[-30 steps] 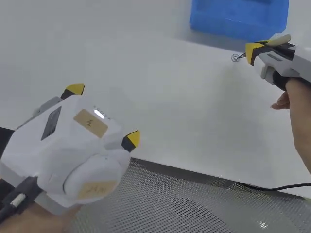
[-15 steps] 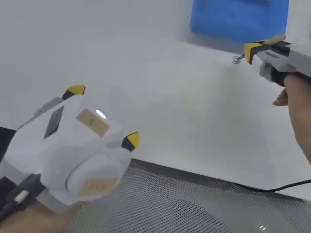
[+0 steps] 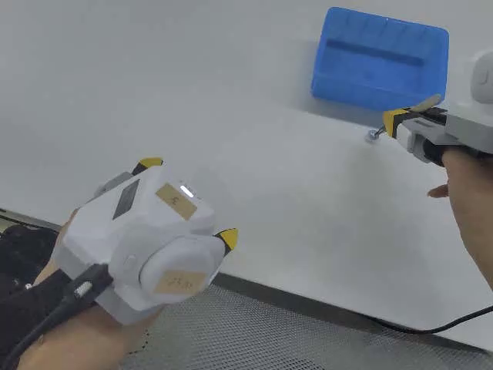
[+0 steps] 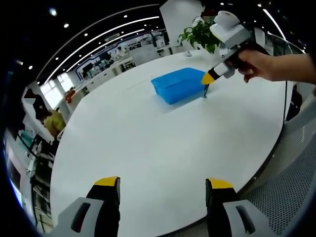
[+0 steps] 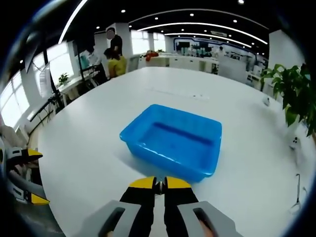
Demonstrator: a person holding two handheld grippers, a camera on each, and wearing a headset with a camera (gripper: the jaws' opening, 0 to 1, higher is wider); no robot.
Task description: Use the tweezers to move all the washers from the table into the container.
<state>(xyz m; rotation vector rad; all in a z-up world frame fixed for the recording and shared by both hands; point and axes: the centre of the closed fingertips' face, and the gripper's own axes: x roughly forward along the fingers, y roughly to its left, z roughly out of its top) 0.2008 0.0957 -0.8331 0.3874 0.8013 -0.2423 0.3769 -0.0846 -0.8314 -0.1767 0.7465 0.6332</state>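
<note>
Checking head view: found right gripper (image 3: 400,123) at the right edge, fingers pressed together on tweezers (image 3: 383,132). Saw washer (image 3: 373,135) at the tweezers' tip, over bare white tabletop (image 3: 293,177), near the front wall of the blue container (image 3: 381,58) and outside it; could not tell whether touching the tabletop. Noted left gripper (image 3: 187,202) low at the left by the tabletop edge, well apart from the blue container, fingers spread and holding nothing. Confirmed in left gripper view: own fingers (image 4: 106,190) wide apart over the tabletop, right gripper beyond, beside the blue container. Confirmed in right gripper view: yellow-tipped fingers closed on a thin strip of the tweezers, blue container straight ahead.
</note>
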